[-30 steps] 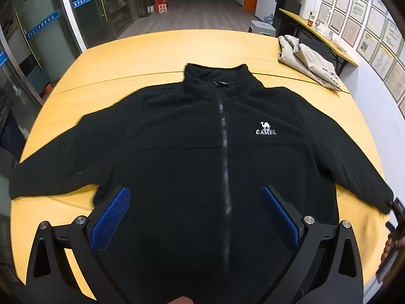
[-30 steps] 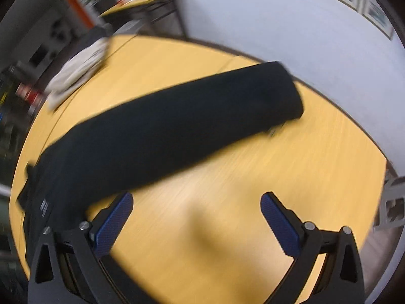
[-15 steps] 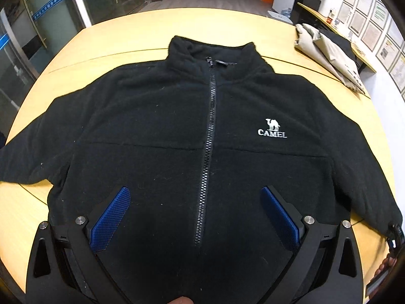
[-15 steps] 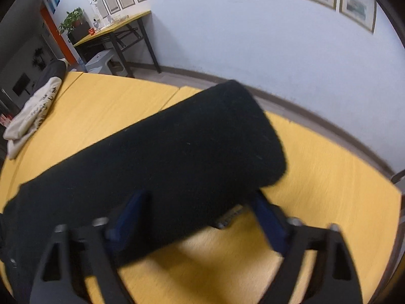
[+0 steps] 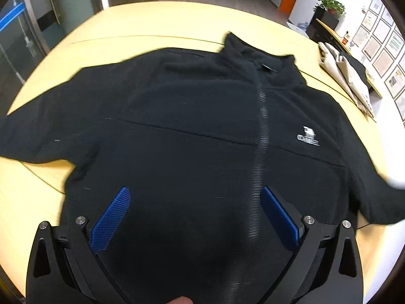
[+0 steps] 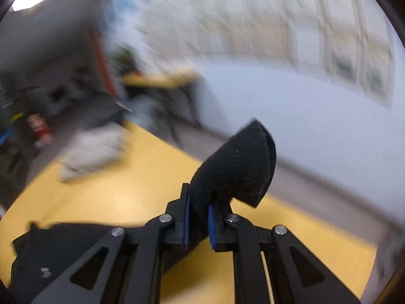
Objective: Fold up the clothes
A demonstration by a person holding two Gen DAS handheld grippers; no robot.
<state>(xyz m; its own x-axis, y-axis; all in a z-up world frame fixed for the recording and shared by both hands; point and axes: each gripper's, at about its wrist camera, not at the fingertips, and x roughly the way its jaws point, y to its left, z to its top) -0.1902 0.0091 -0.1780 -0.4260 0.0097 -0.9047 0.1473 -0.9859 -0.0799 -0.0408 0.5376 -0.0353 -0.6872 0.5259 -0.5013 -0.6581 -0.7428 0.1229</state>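
A black zip fleece jacket (image 5: 192,131) with a white logo lies face up, spread on the yellow table (image 5: 157,20). My left gripper (image 5: 195,217) is open and empty, hovering over the jacket's lower front near the hem. My right gripper (image 6: 198,215) is shut on the cuff (image 6: 238,169) of the jacket's right sleeve and holds it lifted off the table. The jacket's body shows at the lower left of the right wrist view (image 6: 50,253). That view is blurred by motion.
A folded beige and black pile of clothes (image 5: 346,73) lies at the table's far right; it appears blurred in the right wrist view (image 6: 91,152). A side desk (image 6: 162,78) stands by the white wall. Glass doors are at the far left.
My right gripper closed on the sleeve cuff and lifted it. My left gripper shifted left over the jacket's lower front and stayed open.
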